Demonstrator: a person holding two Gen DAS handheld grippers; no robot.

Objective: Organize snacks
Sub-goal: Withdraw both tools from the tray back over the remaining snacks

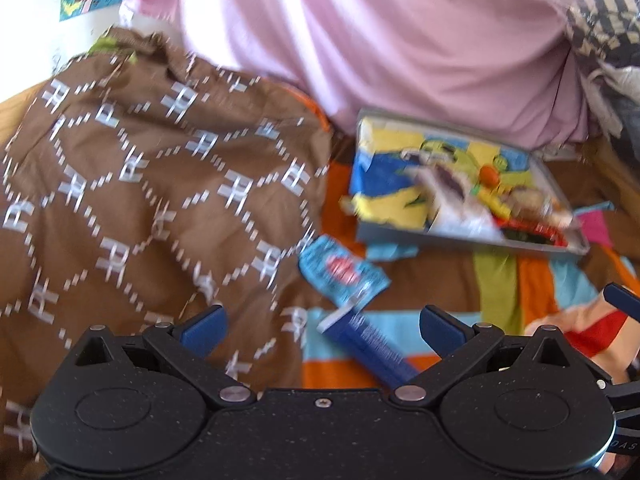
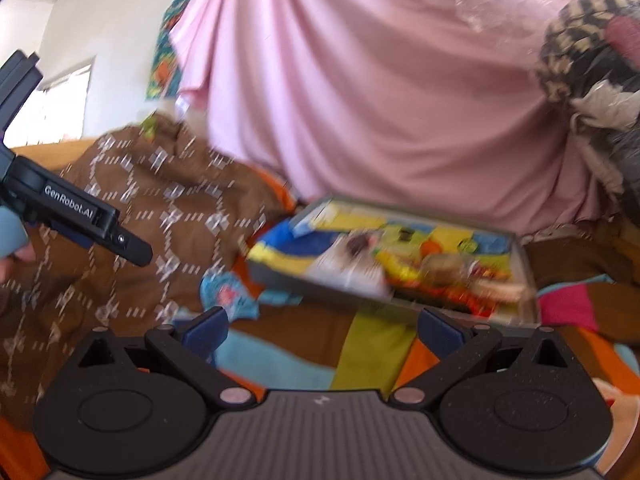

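Nearby, snack packets (image 1: 344,272) beside tray (image 1: 472,240)

A matt brown cloth (image 1: 152,184) with pale woven motifs lies rumpled beside a smooth pink sheet (image 1: 400,40). The striped bed cover (image 1: 500,292) is soft cotton-like fabric. A grey tray (image 1: 440,236) looks like dull metal or plastic; which is unclear. The blue sachet (image 1: 344,272) is crinkled, glossy foil. The left gripper (image 1: 323,330) is speckled matt black plastic with bright metal rivets.
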